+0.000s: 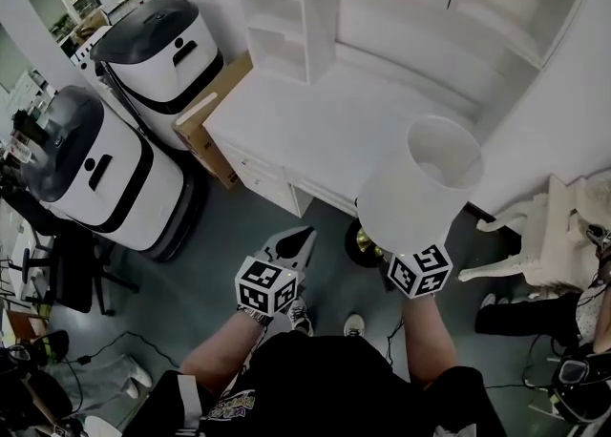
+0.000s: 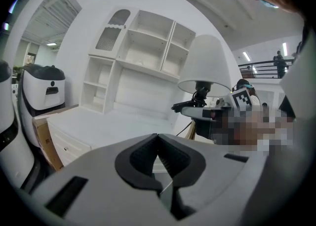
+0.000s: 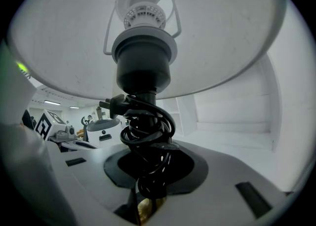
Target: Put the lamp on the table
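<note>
**Ana:** Looking down from the head, where is the lamp [image 1: 420,187]?

**Ben:** At about 4 o'clock, up in the air over the floor. The right tool [image 1: 412,259] holds it from below. The white tabletop [image 1: 315,111] is toward 11 o'clock from it.

**Ana:** And the left tool [image 1: 302,237]?

**Ben:** Near 6 o'clock, pointing at the tabletop.

**Ana:** What does the left tool's own view show?

**Ben:** Its two jaws are pressed together with nothing in them. The lamp [image 2: 205,64] is at 1 o'clock, and the tabletop [image 2: 98,121] is at 9 o'clock.

**Ana:** And the right tool's view?

**Ben:** Its jaws are clamped on the lamp's thin stem, where the black cord [image 3: 145,126] is wound round it. The lampshade [image 3: 222,37] fills the top, at 12 o'clock.

**Ana:** So how much is done?

**Ben:** About half, I think. The lamp is picked up and close to the tabletop, but not on it yet. It has to go over the tabletop, come down standing up, and then the tool lets go.
</note>
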`<action>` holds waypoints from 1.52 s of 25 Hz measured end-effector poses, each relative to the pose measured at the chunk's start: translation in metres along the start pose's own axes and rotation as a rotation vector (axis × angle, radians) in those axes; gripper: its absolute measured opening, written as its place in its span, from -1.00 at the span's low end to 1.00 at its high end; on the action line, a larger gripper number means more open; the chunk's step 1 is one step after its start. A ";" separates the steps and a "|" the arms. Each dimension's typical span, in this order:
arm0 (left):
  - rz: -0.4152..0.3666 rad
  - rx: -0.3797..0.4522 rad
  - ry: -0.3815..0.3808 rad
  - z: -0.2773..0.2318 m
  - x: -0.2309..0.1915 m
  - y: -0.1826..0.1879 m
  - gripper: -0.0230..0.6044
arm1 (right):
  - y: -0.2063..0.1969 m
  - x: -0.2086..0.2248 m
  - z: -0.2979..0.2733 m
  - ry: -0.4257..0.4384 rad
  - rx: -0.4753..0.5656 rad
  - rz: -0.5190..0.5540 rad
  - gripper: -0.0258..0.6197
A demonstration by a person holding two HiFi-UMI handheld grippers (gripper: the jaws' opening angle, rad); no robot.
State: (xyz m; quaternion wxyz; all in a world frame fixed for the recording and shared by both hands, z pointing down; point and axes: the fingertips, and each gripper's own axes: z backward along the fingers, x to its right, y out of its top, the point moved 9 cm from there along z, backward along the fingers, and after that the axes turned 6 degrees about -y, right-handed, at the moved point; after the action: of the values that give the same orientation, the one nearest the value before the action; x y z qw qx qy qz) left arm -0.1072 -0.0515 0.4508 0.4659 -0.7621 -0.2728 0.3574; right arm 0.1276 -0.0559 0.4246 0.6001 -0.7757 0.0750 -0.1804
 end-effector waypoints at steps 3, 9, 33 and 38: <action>-0.004 -0.007 -0.023 0.002 -0.024 0.002 -0.90 | -0.001 -0.010 -0.017 -0.028 -0.005 -0.002 -0.57; -0.010 -0.022 -0.074 0.006 -0.065 0.008 -0.90 | -0.001 -0.026 -0.045 -0.086 0.000 -0.003 -0.57; -0.126 -0.030 -0.080 -0.050 -0.125 0.032 -0.90 | 0.009 0.032 -0.160 -0.003 -0.046 0.071 -0.57; -0.117 -0.038 -0.067 -0.073 -0.143 0.034 -0.90 | 0.005 0.053 -0.193 0.030 -0.067 0.061 -0.57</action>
State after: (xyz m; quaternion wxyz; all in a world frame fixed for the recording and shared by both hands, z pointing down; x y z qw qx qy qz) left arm -0.1310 -0.2106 0.4845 0.4619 -0.7413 -0.3390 0.3495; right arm 0.1058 -0.2499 0.4712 0.5778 -0.7900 0.1134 -0.1710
